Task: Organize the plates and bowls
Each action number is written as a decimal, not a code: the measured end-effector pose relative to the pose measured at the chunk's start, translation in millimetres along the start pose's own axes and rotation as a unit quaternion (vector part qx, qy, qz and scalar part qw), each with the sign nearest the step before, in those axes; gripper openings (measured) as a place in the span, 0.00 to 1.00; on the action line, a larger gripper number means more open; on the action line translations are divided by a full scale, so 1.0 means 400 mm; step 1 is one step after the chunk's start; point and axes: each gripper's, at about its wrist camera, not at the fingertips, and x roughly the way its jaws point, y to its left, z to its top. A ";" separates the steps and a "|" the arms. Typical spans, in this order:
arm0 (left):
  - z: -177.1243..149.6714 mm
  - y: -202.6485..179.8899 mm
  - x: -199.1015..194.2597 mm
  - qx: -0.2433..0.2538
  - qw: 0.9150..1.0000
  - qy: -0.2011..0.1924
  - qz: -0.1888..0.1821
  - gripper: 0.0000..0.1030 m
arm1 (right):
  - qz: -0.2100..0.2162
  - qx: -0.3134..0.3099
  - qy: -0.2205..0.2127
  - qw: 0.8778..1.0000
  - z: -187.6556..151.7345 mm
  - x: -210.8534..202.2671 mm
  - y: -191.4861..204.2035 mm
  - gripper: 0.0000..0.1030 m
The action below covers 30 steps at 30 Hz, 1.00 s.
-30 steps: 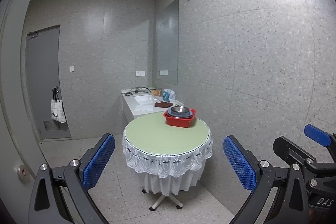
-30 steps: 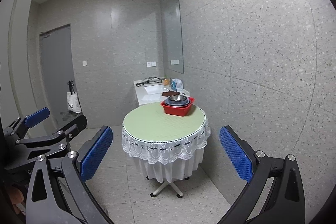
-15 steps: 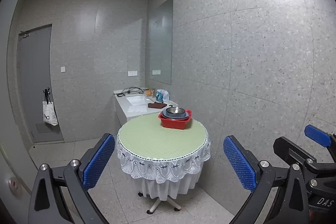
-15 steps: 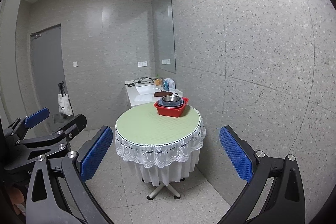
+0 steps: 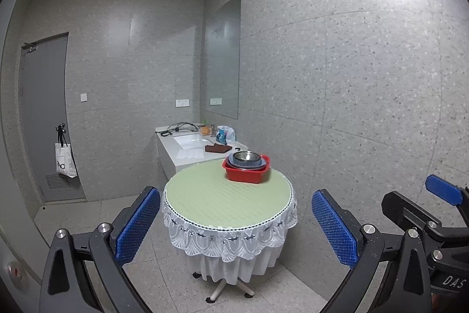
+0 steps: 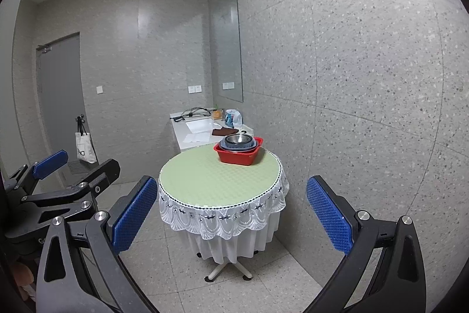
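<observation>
A metal bowl [image 5: 245, 156] sits nested in blue dishes [image 5: 246, 163] inside a red tub [image 5: 245, 175] at the far edge of a round table [image 5: 205, 195], near the wall. I hold my left gripper [image 5: 236, 222] and right gripper [image 6: 231, 210] well short of the table, both spread wide and empty. Behind the table stands a white sink counter [image 5: 187, 150]; a tote bag [image 5: 65, 160] hangs on the grey door [image 5: 44, 107].
</observation>
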 end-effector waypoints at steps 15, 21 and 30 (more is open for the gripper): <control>-0.003 0.021 0.040 0.004 1.000 -0.002 0.000 0.99 | -0.004 0.002 0.004 1.000 -0.001 0.024 0.026 1.00; -0.007 0.024 0.044 0.004 1.000 -0.005 -0.001 0.99 | -0.004 0.002 0.002 1.000 -0.001 0.028 0.029 1.00; -0.017 0.019 0.044 0.004 1.000 -0.007 0.001 0.99 | -0.005 0.001 0.001 1.000 -0.001 0.030 0.030 1.00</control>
